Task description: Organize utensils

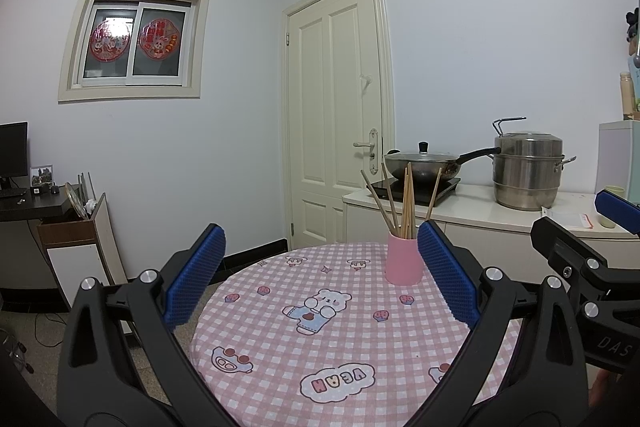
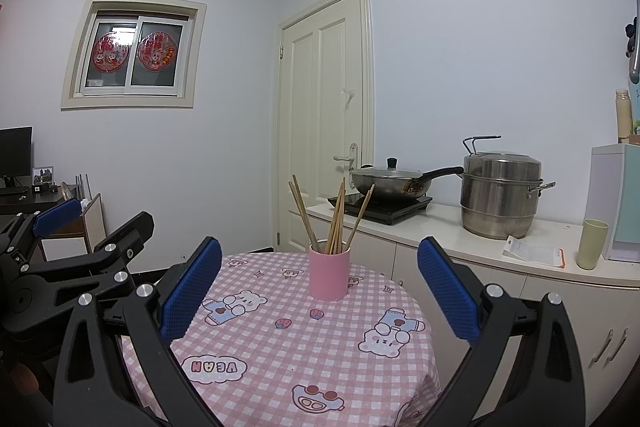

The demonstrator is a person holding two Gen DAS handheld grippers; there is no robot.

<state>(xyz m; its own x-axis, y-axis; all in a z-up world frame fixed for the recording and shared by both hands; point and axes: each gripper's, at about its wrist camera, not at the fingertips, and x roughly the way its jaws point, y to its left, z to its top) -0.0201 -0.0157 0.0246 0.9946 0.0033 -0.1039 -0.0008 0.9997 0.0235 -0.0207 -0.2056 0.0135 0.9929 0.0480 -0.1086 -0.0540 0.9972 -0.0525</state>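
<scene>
Chopsticks [image 2: 336,219] are splayed loosely in the pink cup [image 2: 329,275] at the table's [image 2: 280,367] far side, easily tipped if clipped by either released, empty gripper [image 1: 320,275] [image 2: 320,291].

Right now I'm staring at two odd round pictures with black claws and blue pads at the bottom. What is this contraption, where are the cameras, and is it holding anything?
No robot here: a person holds a two-finger gripper in each hand, each carrying a wide-angle camera looking along its fingers. One picture comes from the left gripper, the other from the right gripper. The blue parts are their grip pads. Both stand open and hold nothing. Each camera also catches the other gripper at its edge. In front is a round table with a pink checked tablecloth. On it stands a pink cup full of wooden chopsticks. Behind, a counter carries a wok and a steel steamer pot.
</scene>
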